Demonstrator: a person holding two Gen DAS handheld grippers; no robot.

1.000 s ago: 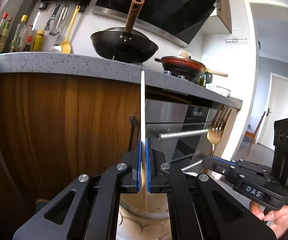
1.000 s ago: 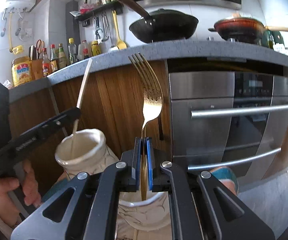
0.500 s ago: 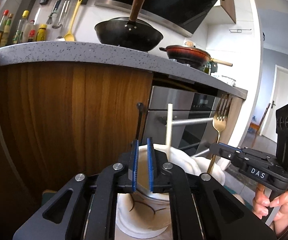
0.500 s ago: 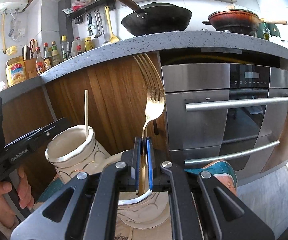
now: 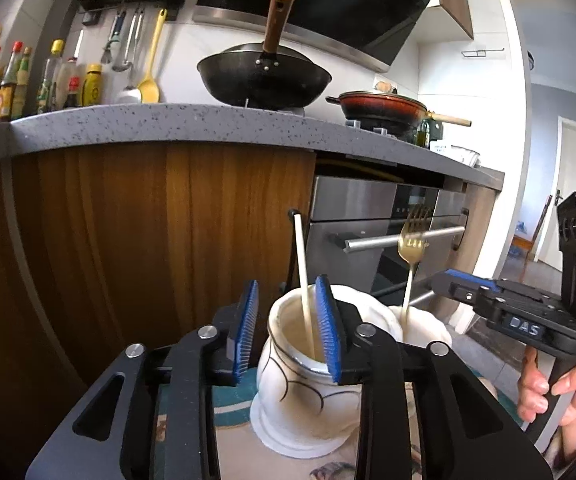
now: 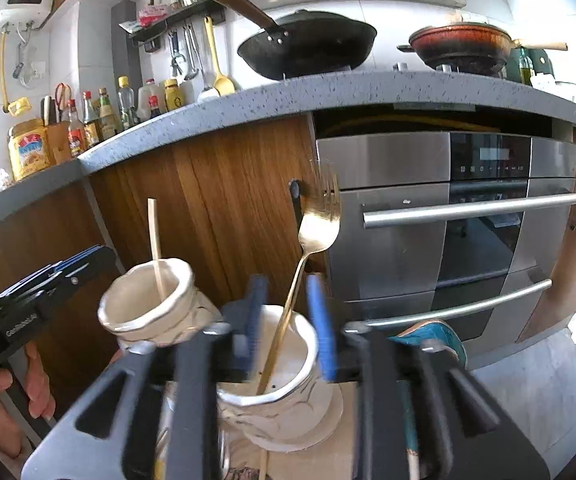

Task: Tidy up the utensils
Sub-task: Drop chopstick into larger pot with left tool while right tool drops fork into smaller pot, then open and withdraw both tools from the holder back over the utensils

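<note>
Standing in L ceramic jar: pale chopstick, leaning. Gold fork is leaning in R jar. L gripper and R gripper are both hovering w/ jaws spread, gripping nothing.

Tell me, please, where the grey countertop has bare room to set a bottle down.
The grey countertop is bare along its front edge, between the sauce bottles and the black wok. It is crowded behind, at the bottles, and rightward at the red pan.
</note>
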